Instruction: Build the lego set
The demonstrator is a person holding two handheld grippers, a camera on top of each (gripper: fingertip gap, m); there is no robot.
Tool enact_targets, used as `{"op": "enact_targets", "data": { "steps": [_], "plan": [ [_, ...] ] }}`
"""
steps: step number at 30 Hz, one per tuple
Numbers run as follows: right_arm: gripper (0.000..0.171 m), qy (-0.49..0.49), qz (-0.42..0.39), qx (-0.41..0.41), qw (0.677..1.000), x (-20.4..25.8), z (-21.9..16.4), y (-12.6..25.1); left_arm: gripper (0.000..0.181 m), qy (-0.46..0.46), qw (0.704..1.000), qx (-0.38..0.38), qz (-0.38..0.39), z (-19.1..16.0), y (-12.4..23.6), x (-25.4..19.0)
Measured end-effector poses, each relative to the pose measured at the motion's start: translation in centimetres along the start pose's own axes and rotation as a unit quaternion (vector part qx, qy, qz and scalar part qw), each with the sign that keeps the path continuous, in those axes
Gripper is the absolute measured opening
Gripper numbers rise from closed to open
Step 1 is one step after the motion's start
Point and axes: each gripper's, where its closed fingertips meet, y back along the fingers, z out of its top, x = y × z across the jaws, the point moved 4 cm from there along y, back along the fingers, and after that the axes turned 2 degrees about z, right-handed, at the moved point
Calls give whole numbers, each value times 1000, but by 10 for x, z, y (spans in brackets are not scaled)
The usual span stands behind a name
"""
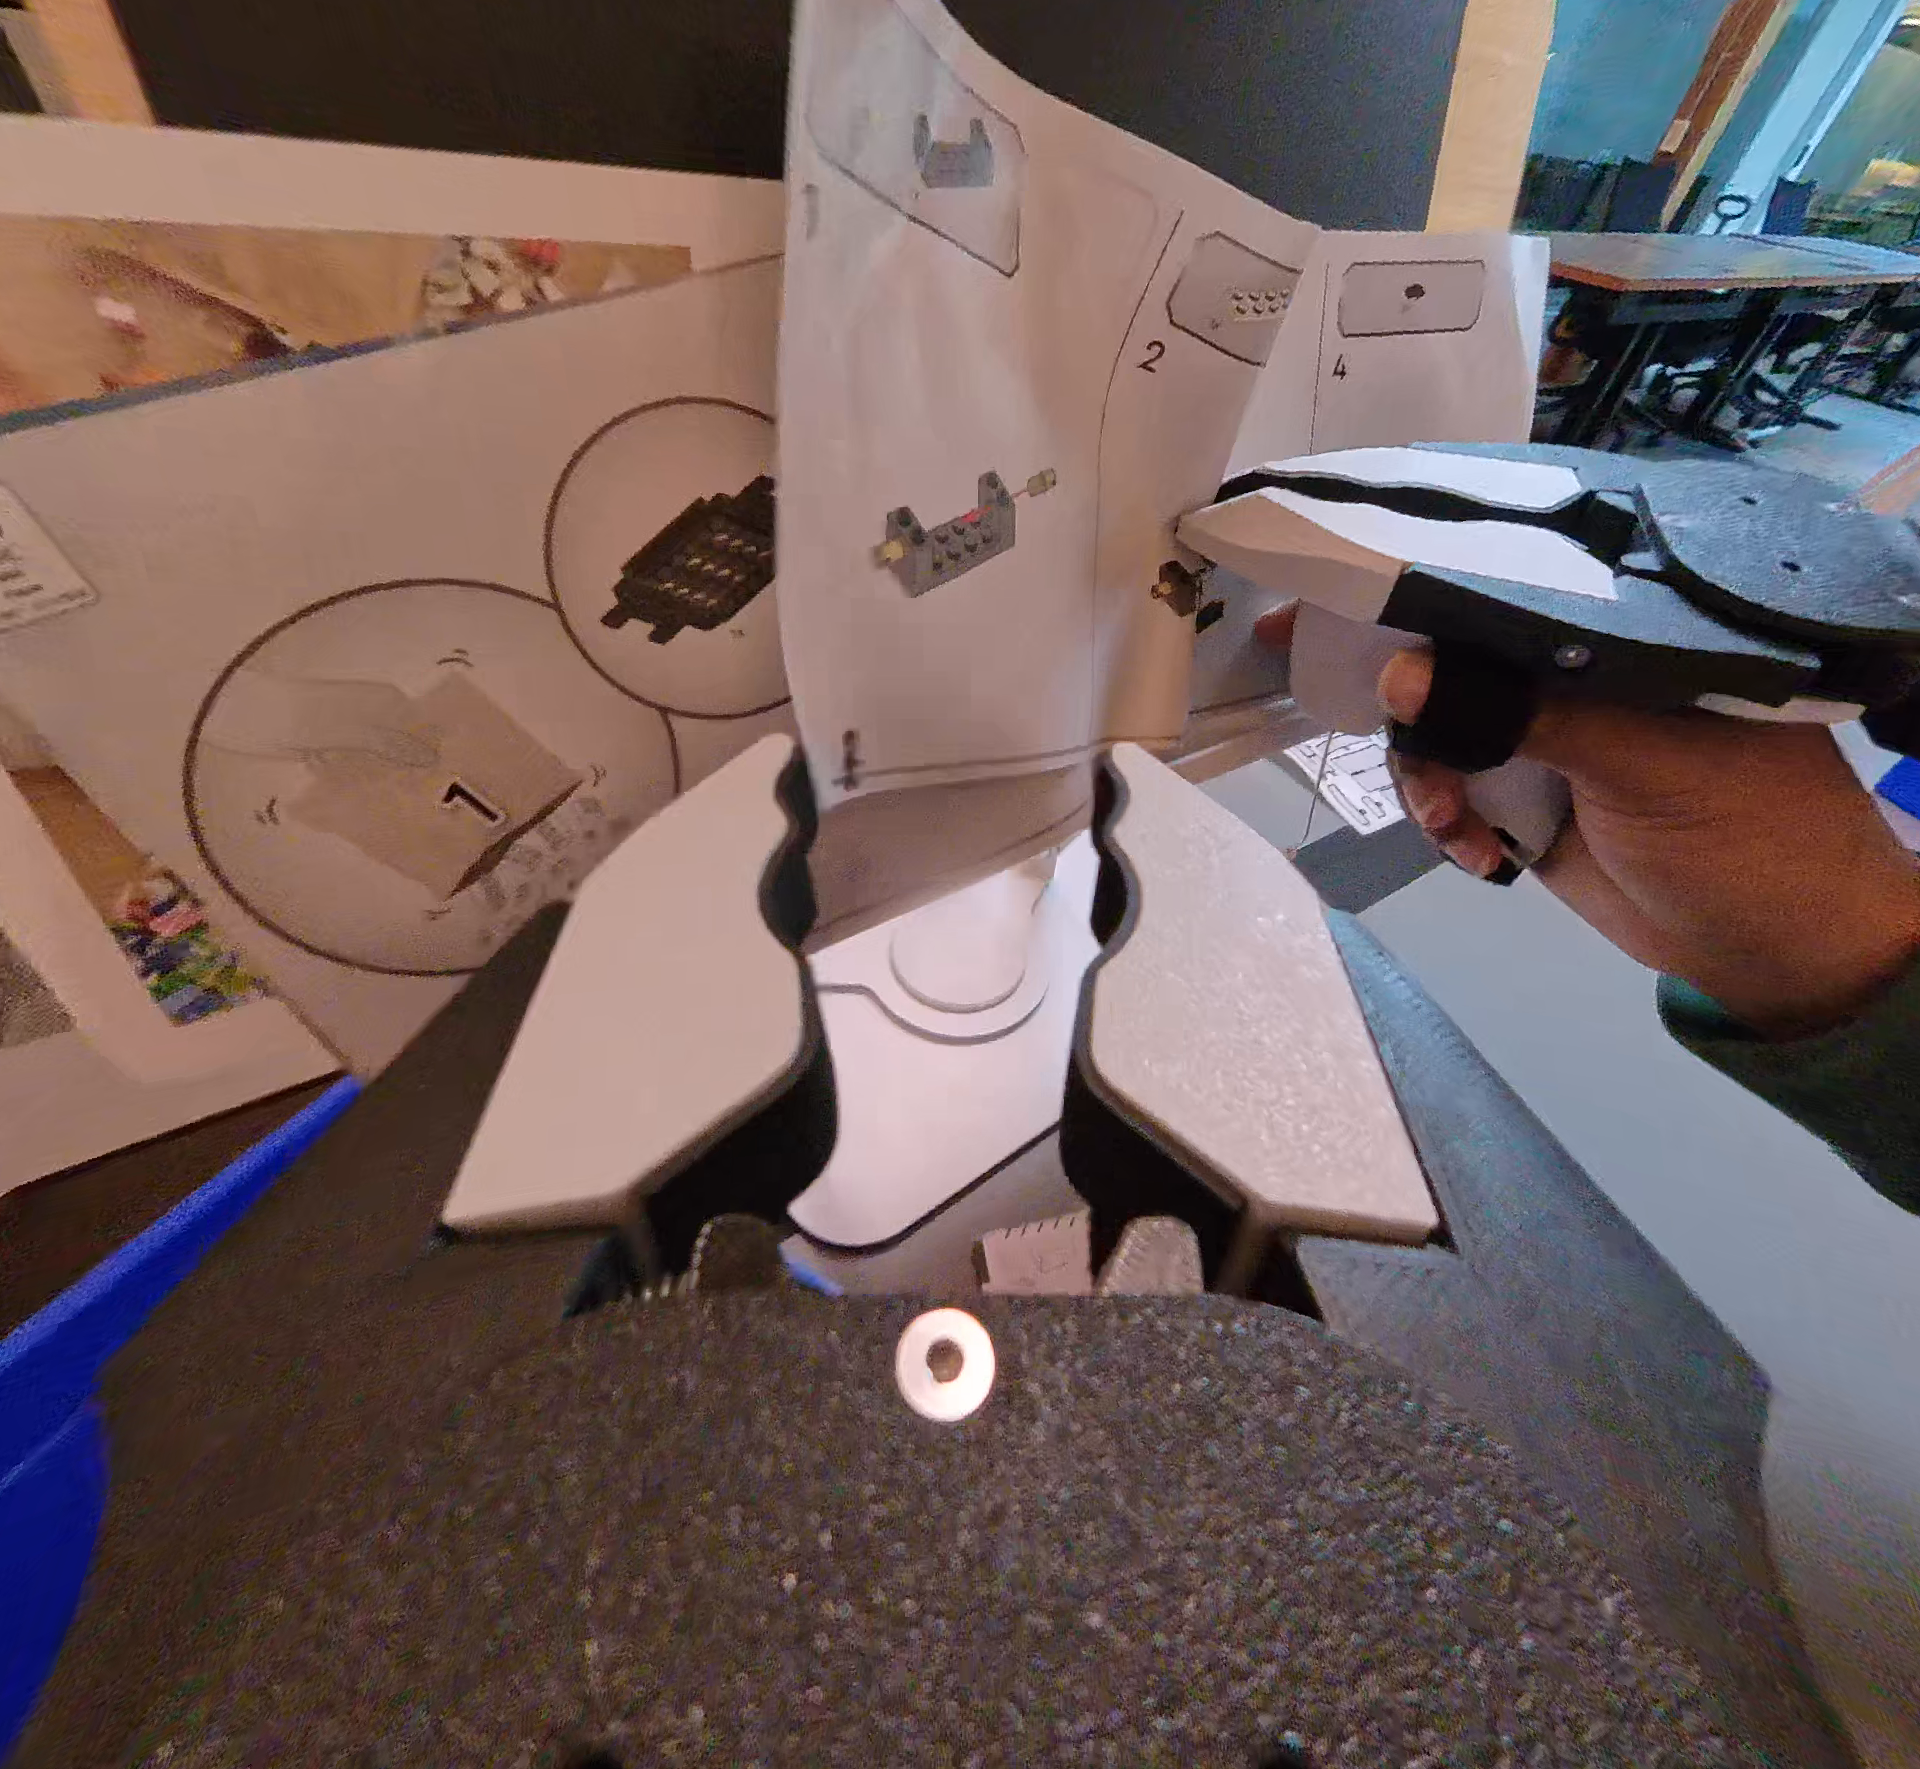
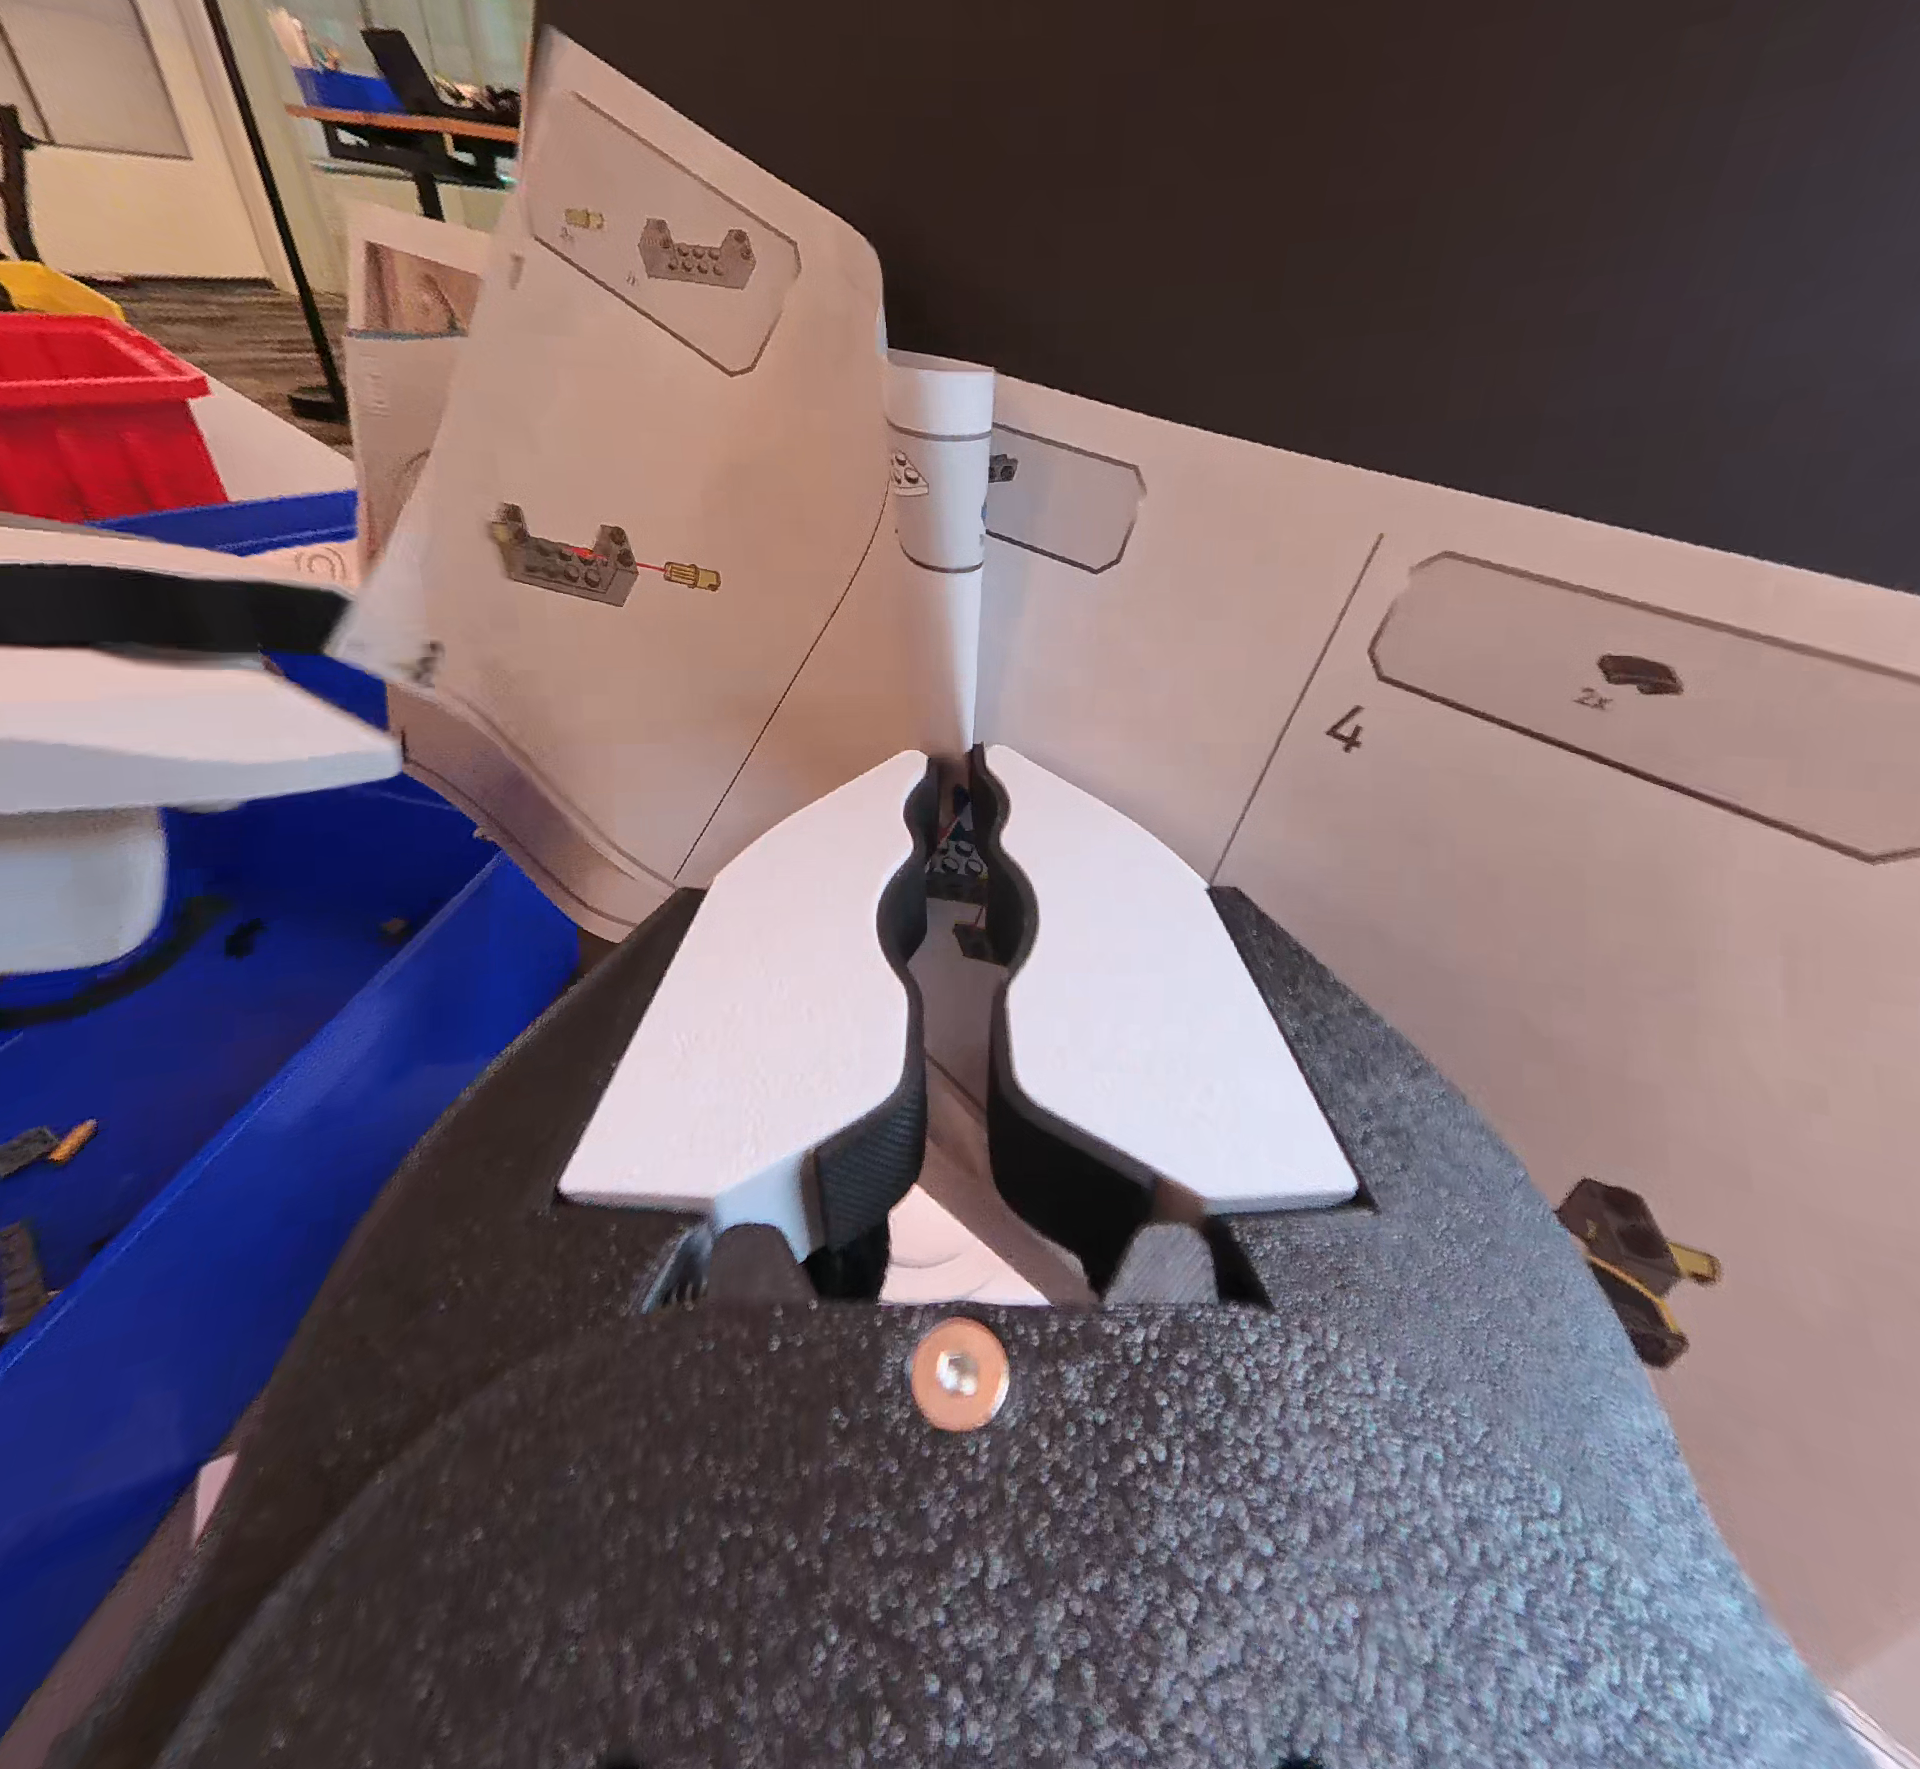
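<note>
Left wrist view: the left gripper [image 1: 945,784], a black textured body with white faceted fingers, stands with its jaws wide apart, the bottom edge of a raised, curling white paper instruction page [image 1: 935,389] rising between the fingertips; contact cannot be confirmed. To its right, the right gripper [image 1: 1195,535], held in a person's hand [image 1: 1662,836], points its tips at the page's far edge. In the right wrist view the right gripper [image 2: 961,763] has its jaws nearly closed, tips meeting at a page edge near the booklet's fold; whether paper is pinched cannot be told. The open white instruction booklet [image 2: 1455,940] leans against a black backboard [image 2: 1247,161]. A blue plastic bin [image 2: 260,1044] with small loose parts sits left, a red plastic bin [image 2: 94,410] beyond. The page stands mid-turn, not laid flat.
</note>
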Motion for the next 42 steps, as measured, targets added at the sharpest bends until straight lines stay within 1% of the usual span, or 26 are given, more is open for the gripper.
{"op": "enact_targets", "data": {
  "steps": [2, 3, 4, 5, 7, 8, 10, 12, 13, 14, 15, 16, 17, 18, 19, 21, 24, 26, 29, 31, 32, 33, 34, 36, 38, 42],
  "plan": [
    [5, -13, 6, 2, 1000, -2, -1, 4, 0, -11, 999, -24, -30, 7, 0, -11],
    [9, -22, 7, -5, 1000, -3, 1, 9, 0, -18, 997, -53, -52, 14, 3, -23],
    [22, -36, 13, -28, 999, -4, 8, 20, 0, -33, 993, -72, -83, 19, 8, -40],
    [33, -49, 26, -61, 997, -3, 17, 35, 0, -62, 990, -84, -99, 21, 11, -58],
    [49, -61, 66, -120, 989, 4, 38, 71, 0, -124, 982, -98, -100, 20, 14, -89],
    [54, -63, 95, -136, 984, 13, 46, 89, 0, -134, 979, -104, -113, 18, 14, -105],
    [63, -55, 136, -124, 981, 30, 55, 115, 0, -149, 974, -99, -139, 13, 8, -130],
    [72, -26, 137, -85, 987, 41, 56, 126, 0, -179, 968, -96, -151, 7, -4, -151],
    [68, -18, 123, -56, 991, 40, 54, 127, 0, -186, 965, -89, -161, 2, -11, -162],
    [45, -2, 90, -22, 996, 33, 49, 126, 0, -192, 963, -81, -170, -3, -18, -171],
    [11, 29, 34, -3, 999, 19, 46, 126, 0, -198, 962, -70, -176, -10, -24, -178],
    [0, 64, -23, 8, 998, 2, 43, 125, 5, -199, 963, -57, -173, -15, -28, -180],
    [0, 84, -64, 29, 994, -15, 37, 124, 13, -191, 964, -49, -175, -19, -29, -181],
    [0, 82, -72, 55, 992, -27, 29, 119, 19, -179, 967, -49, -172, -20, -28, -177],
    [0, 69, -65, 70, 993, -36, 22, 114, 20, -169, 972, -55, -152, -18, -27, -167],
    [0, 58, -78, 75, 992, -55, 10, 102, 18, -142, 983, -63, -97, -9, -26, -134],
    [2, 79, -120, 72, 987, -78, -4, 87, 19, -72, 997, 3, 5, -8, -34, -63],
    [5, 101, -145, 73, 982, -88, -11, 80, 17, -33, 998, 22, 38, -9, -36, -25],
    [4, 114, -150, 60, 980, -93, -14, 76, 11, -47, 996, 22, 72, -8, -36, 8],
    [5, 120, -162, 61, 977, -96, -13, 79, 8, -67, 993, 36, 93, -12, -38, 22],
    [10, 121, -182, 63, 974, -101, -13, 83, 2, -73, 992, 38, 98, -14, -39, 27],
    [11, 114, -191, 66, 973, -104, -14, 88, 0, -75, 992, 31, 94, -15, -39, 29],
    [11, 96, -192, 70, 974, -107, -17, 93, 0, -67, 994, 27, 86, -15, -39, 30],
    [13, 64, -191, 51, 978, -109, -16, 109, 0, -48, 995, 33, 78, -15, -37, 31],
    [13, 55, -186, 30, 981, -107, -14, 129, 5, -53, 995, 33, 83, -12, -30, 31],
    [16, 54, -161, 20, 985, -94, -21, 166, 8, -42, 995, -5, 91, 6, -2, 29]
  ]
}}
